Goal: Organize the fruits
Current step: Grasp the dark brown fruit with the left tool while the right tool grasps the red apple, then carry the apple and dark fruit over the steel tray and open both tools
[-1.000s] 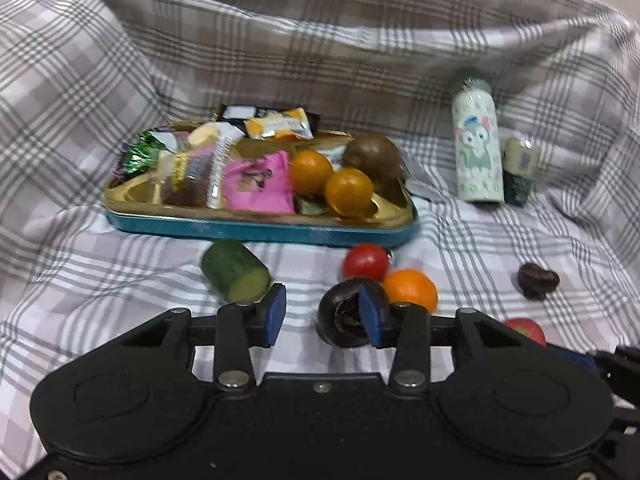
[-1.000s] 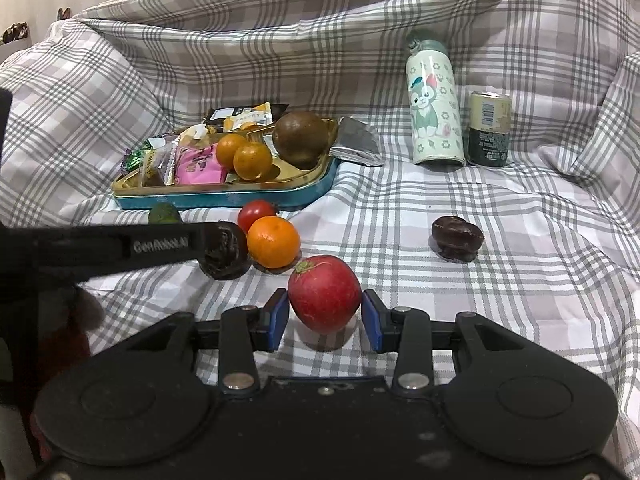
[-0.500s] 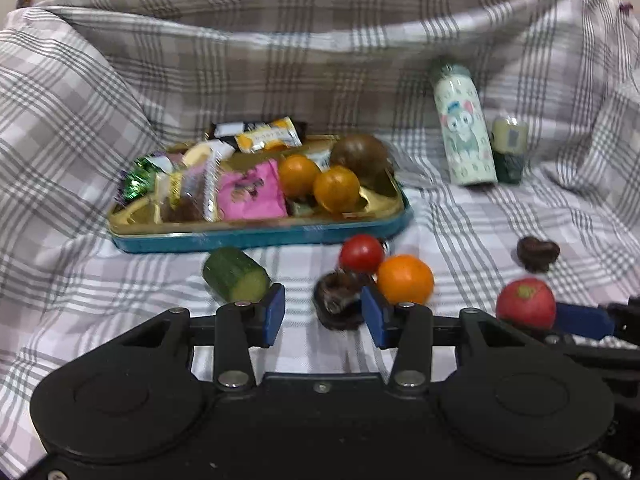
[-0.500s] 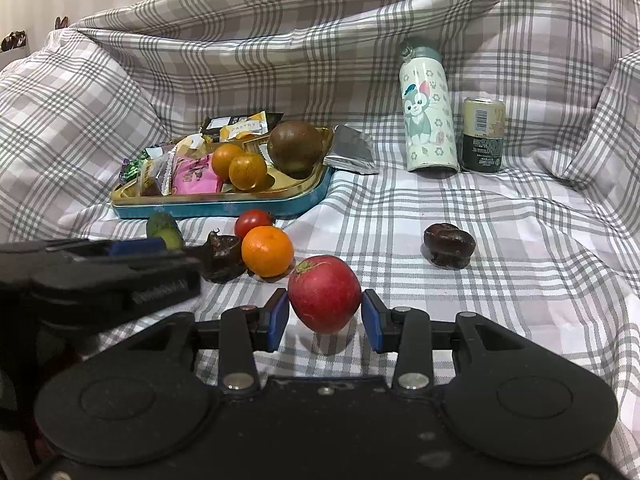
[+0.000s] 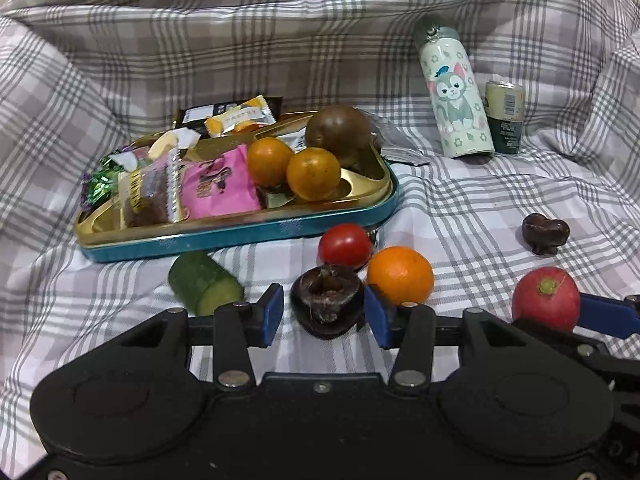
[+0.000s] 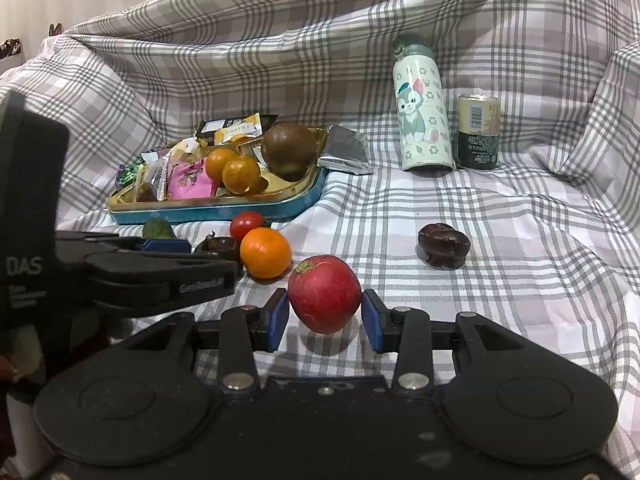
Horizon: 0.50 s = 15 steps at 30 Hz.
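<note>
Both claws edged forward, open: left claw (image 5: 323, 314) straddling mangosteen (image 5: 327, 305)

Left gripper (image 5: 323, 314) now straddling the dark mangosteen (image 5: 327, 301), earlier against its right pad only; red apple (image 6: 324, 293) between right gripper (image 6: 324, 320) pads, slight gaps now visible

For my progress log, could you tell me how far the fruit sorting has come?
Done: two oranges and a brown fruit lie in the tray. In hand: the left claw brackets a dark fruit, the right claw a red one, neither clamped. Left: tomato, orange, cucumber piece.
</note>
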Motion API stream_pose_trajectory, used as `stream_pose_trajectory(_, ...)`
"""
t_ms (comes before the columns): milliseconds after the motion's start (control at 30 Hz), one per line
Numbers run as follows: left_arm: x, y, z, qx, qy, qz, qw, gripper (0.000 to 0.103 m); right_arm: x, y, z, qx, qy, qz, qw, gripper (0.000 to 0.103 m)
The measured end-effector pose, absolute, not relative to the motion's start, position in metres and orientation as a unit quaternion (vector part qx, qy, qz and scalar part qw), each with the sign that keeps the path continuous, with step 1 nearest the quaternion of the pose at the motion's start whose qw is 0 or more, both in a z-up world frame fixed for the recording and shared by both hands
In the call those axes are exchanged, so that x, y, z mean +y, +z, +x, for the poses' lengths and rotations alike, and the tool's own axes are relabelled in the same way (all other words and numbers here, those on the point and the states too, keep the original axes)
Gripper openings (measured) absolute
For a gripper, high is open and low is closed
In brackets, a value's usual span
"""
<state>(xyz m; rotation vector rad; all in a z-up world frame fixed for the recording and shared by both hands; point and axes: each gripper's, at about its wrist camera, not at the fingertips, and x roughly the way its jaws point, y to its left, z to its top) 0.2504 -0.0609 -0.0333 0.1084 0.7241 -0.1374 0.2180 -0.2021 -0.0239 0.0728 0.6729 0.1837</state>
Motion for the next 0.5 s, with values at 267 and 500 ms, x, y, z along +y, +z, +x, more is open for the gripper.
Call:
stream_pose_trajectory(267,-0.061,-0.041,0.261,0.362,-0.063,0.047,0.929,0.053,-0.201,-0.026,0.219,0.335,0.089,0.033,0.938,0.041)
stream_pose_trajectory(500,-0.053,-0.020,0.247,0.364,-0.060,0.017,0.929,0.053,-0.202,-0.024,0.215,0.327,0.093,0.034,0.940,0.041)
